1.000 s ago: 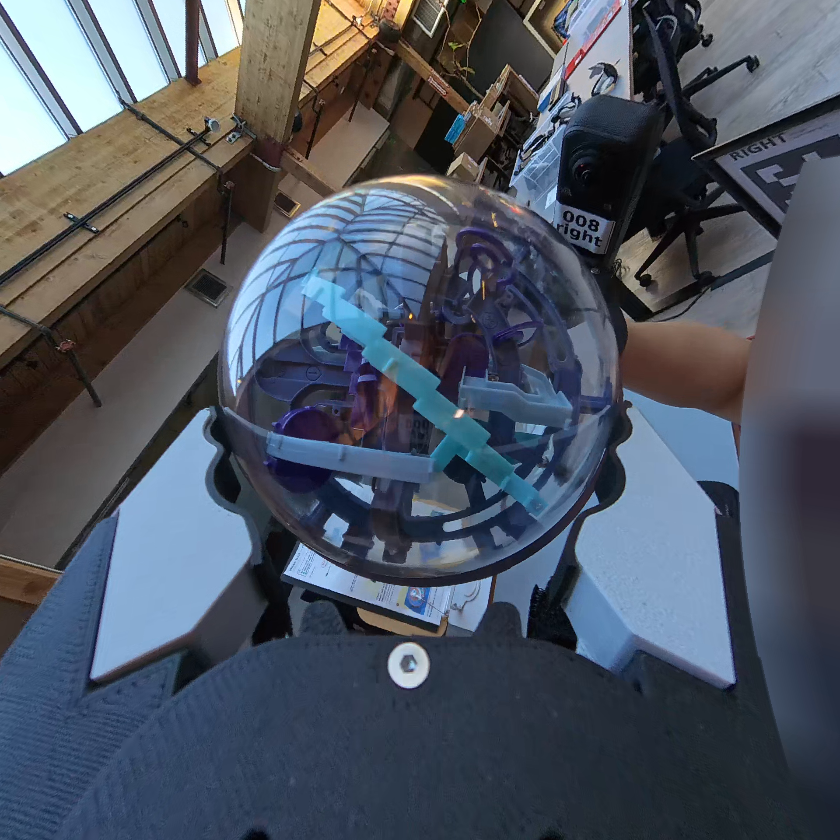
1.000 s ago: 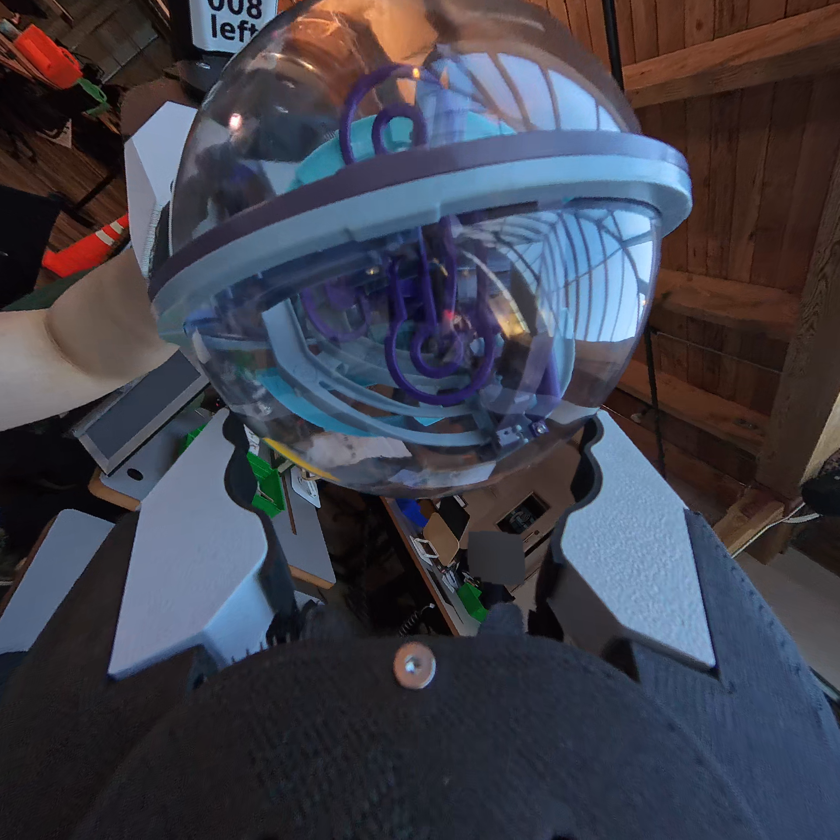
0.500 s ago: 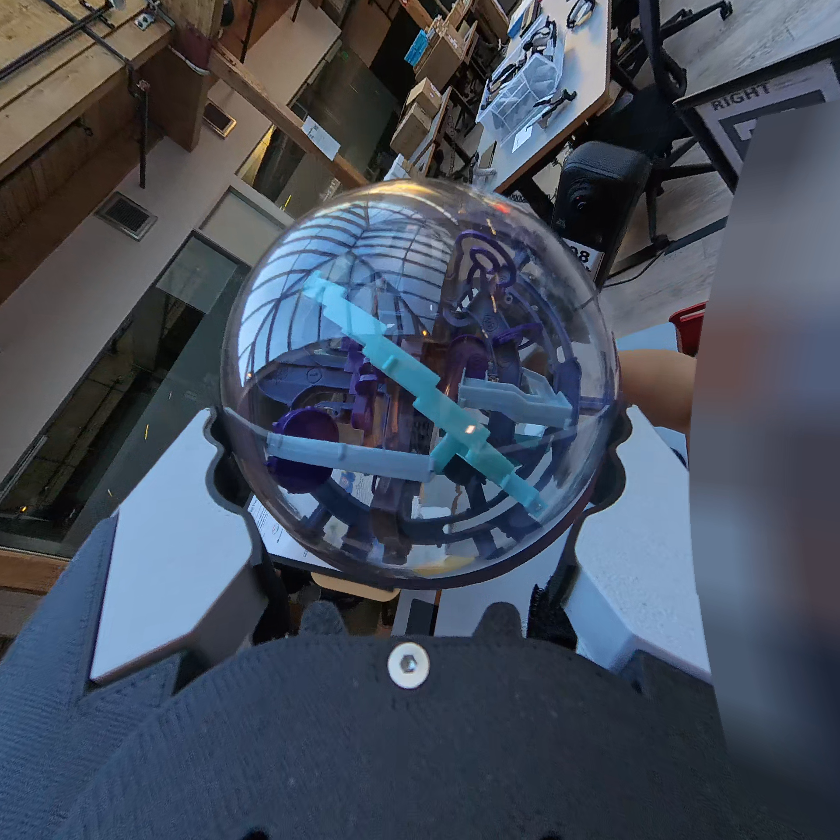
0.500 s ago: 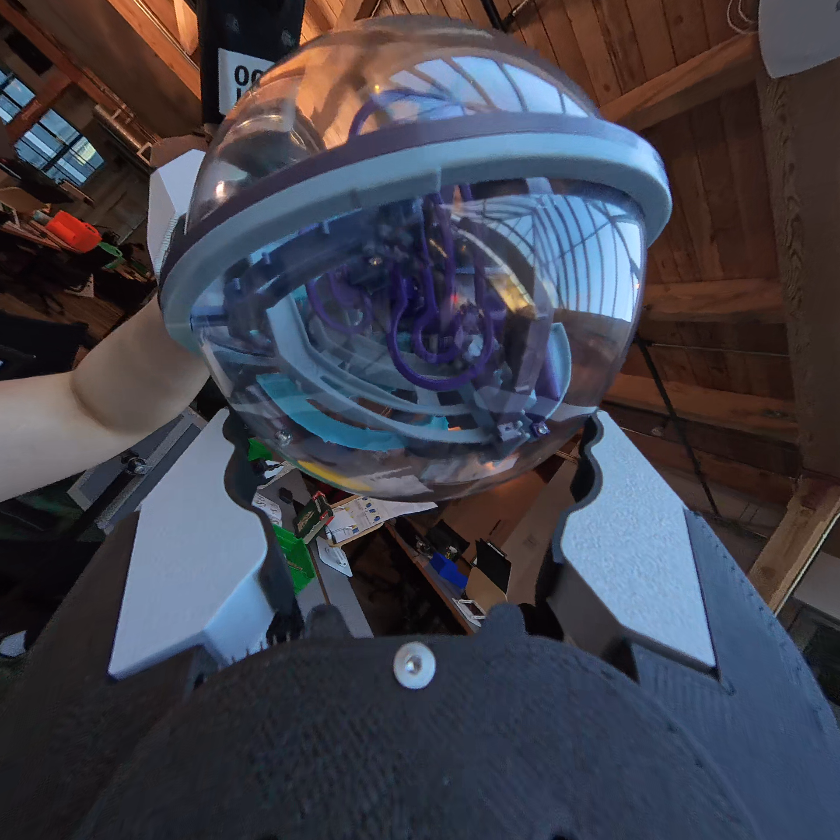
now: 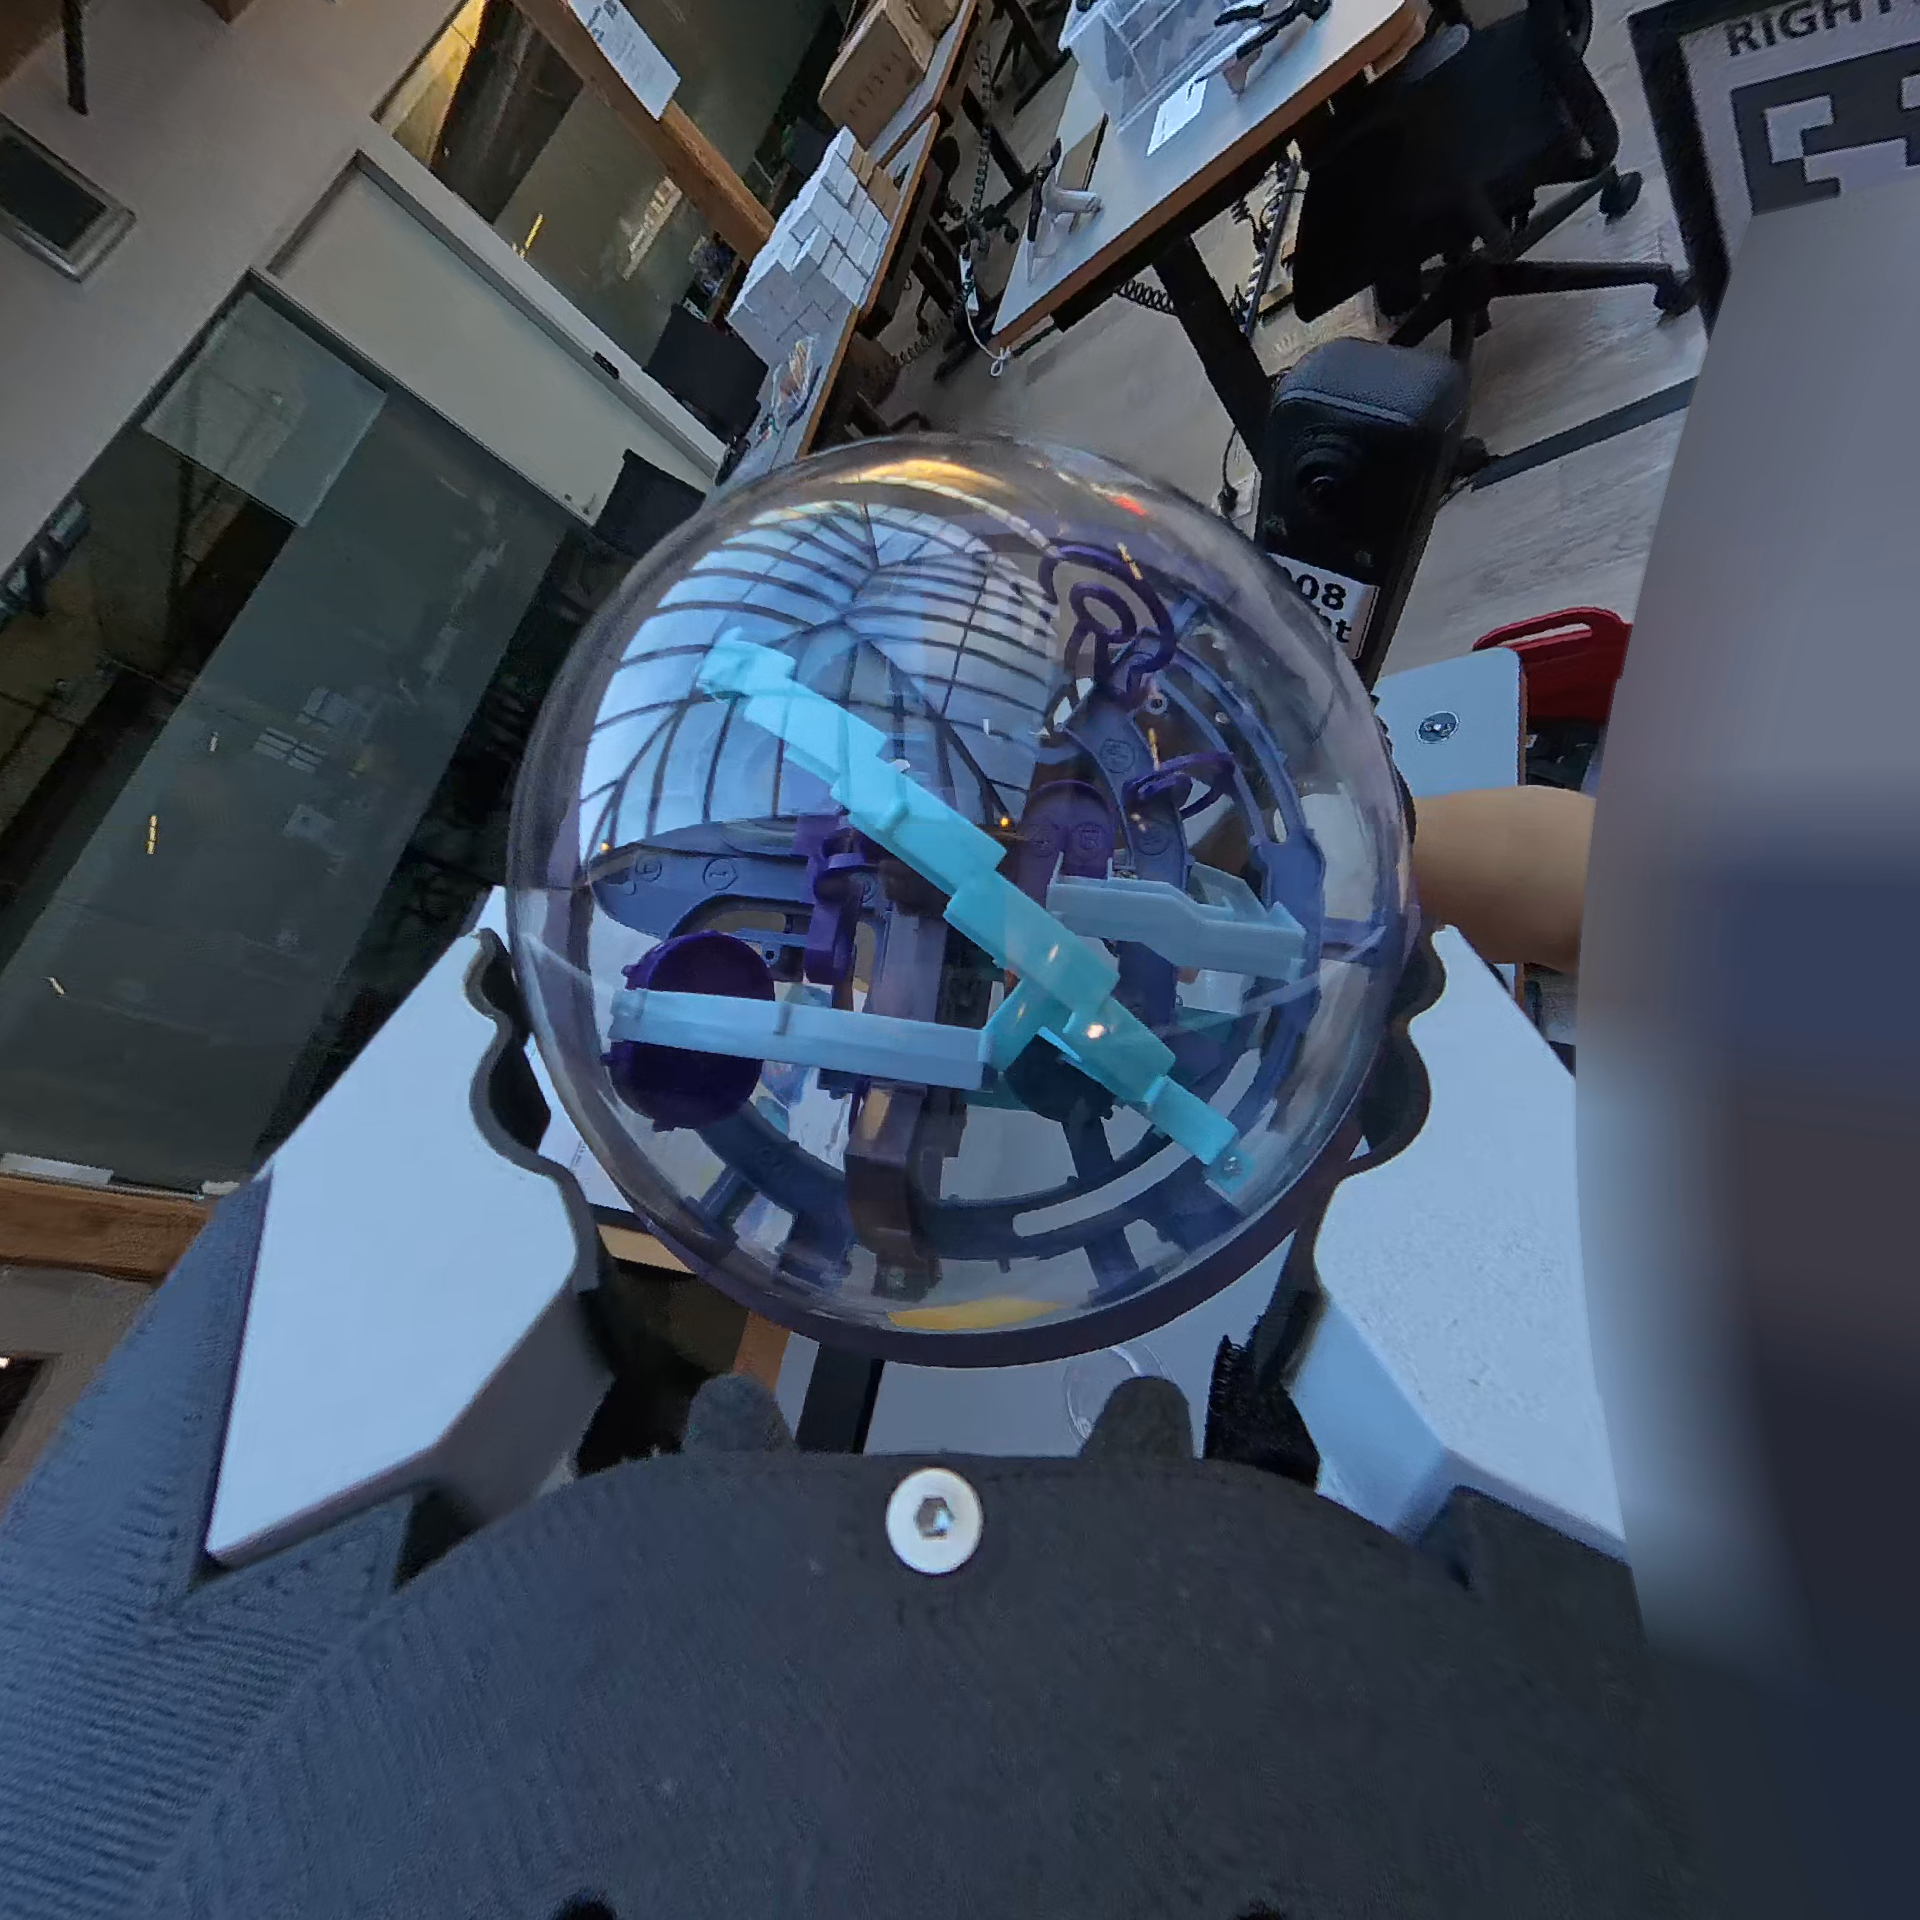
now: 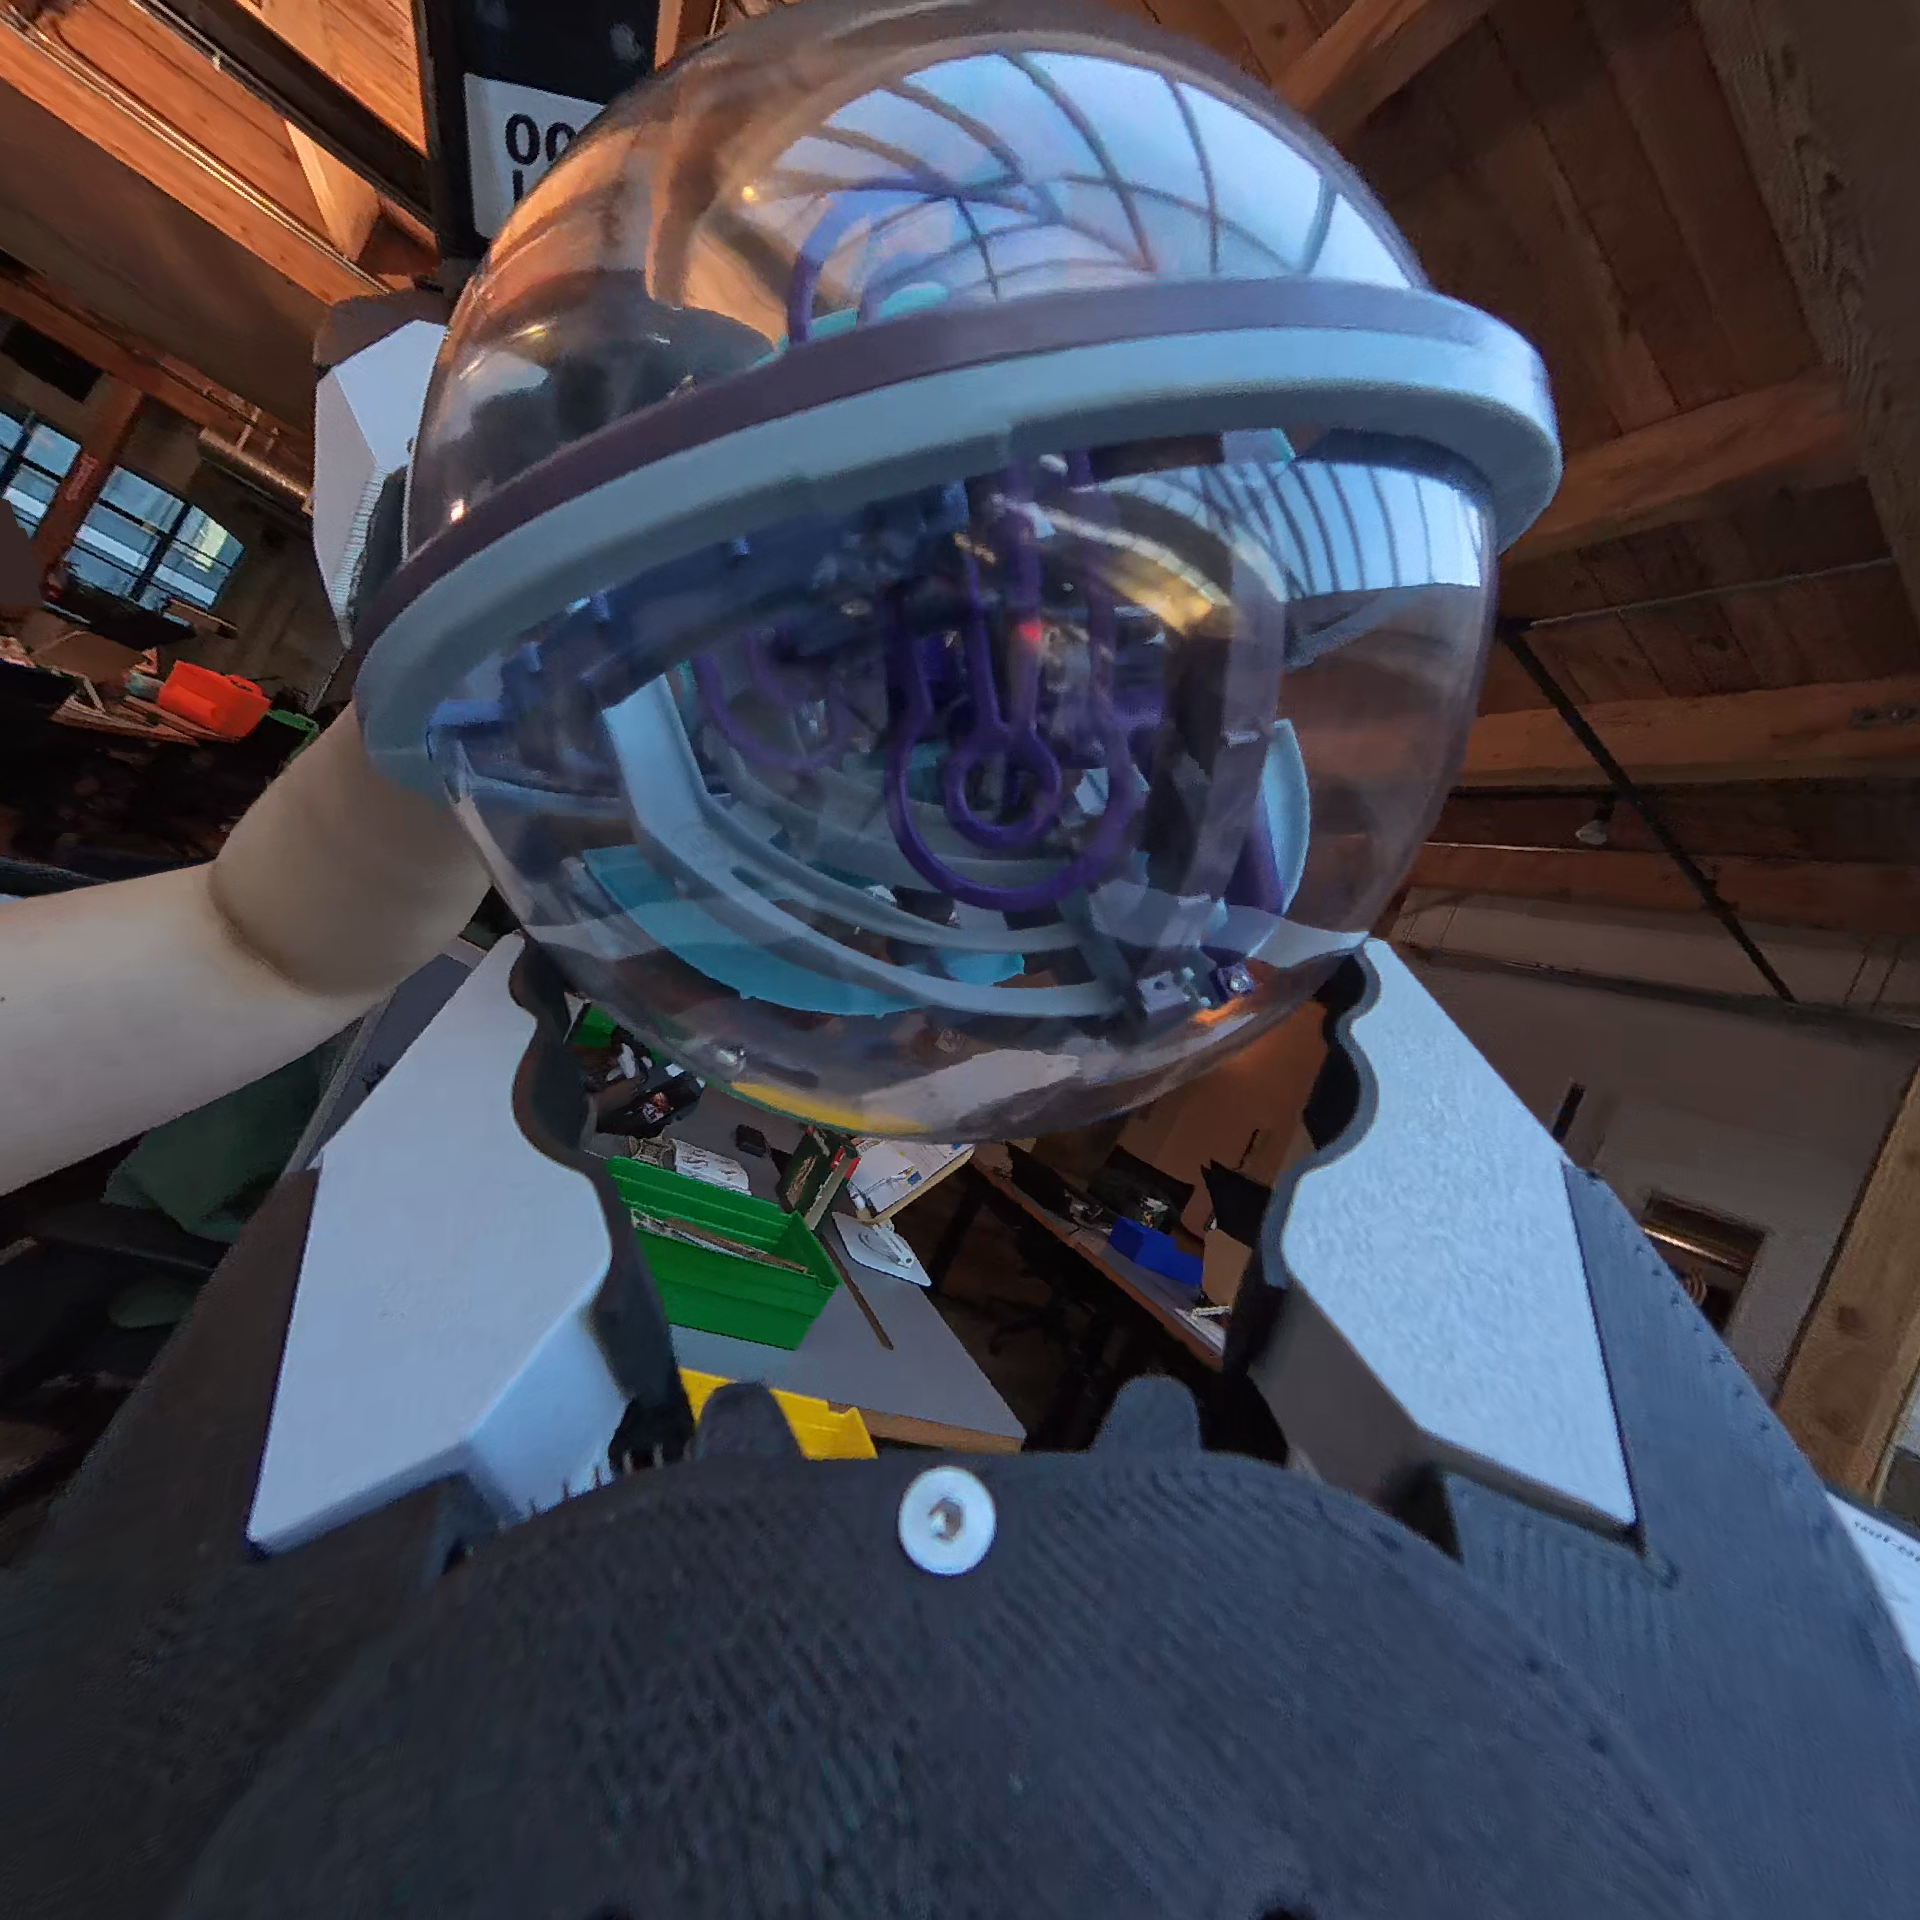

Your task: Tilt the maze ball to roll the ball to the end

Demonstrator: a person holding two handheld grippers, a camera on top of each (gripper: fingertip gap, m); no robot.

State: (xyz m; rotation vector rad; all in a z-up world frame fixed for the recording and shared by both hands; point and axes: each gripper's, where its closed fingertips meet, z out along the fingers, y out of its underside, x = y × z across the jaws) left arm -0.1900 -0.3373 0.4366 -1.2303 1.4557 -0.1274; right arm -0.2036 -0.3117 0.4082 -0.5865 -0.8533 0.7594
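Note:
The maze ball [image 5: 956,894] is a clear sphere with teal, grey and purple tracks inside, held up in the air. My left gripper [image 5: 956,966] is shut on its lower sides, with white fingers [image 5: 416,1195] on both flanks. My right gripper [image 6: 940,977] is shut on the same maze ball [image 6: 956,582] from the opposite side, below its grey equator ring [image 6: 1143,416], which slants up to the right. The right gripper's black camera [image 5: 1361,468] shows behind the ball in the left wrist view. I cannot pick out the small rolling ball with certainty.
A person's forearm [image 6: 156,987] reaches in at the left, and another forearm [image 5: 1496,873] shows at the right of the left wrist view. Work tables [image 5: 1195,135] and an office chair [image 5: 1455,156] lie below. A green bin [image 6: 727,1257] and a yellow bin [image 6: 821,1423] sit on a table. Wooden beams [image 6: 1662,468] are overhead.
Both grippers have turned with the ball: the backgrounds swept from ceiling and windows down toward tables and floor. The ring in the right wrist view sits lower. Both grips are unchanged.

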